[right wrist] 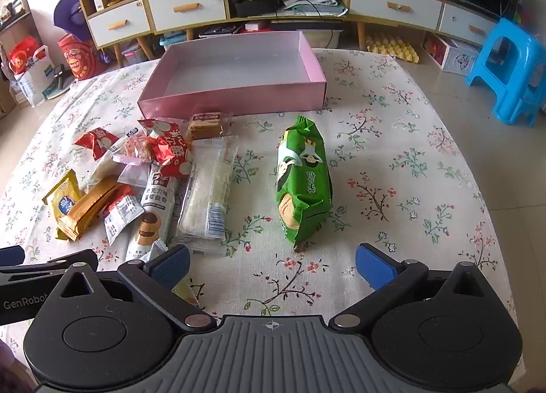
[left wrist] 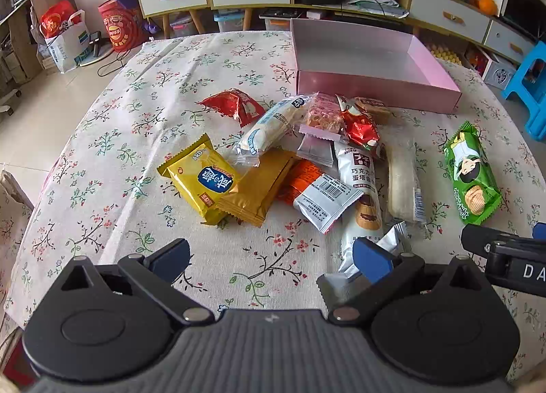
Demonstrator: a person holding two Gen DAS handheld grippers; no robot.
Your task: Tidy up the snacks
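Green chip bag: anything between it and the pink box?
Nothing: only bare floral tablecloth separates the green chip bag from the pink box, in the right wrist view.

Left gripper (left wrist: 271, 258) wide apart, right gripper (right wrist: 273, 265) likewise, both angled downward

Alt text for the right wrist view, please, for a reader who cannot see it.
The open right gripper hangs over a floral tablecloth, empty, with a green snack pack lying just ahead of it. Left of that sits a pile of snacks, and behind both an empty pink box. Part of the left gripper shows at the left edge.
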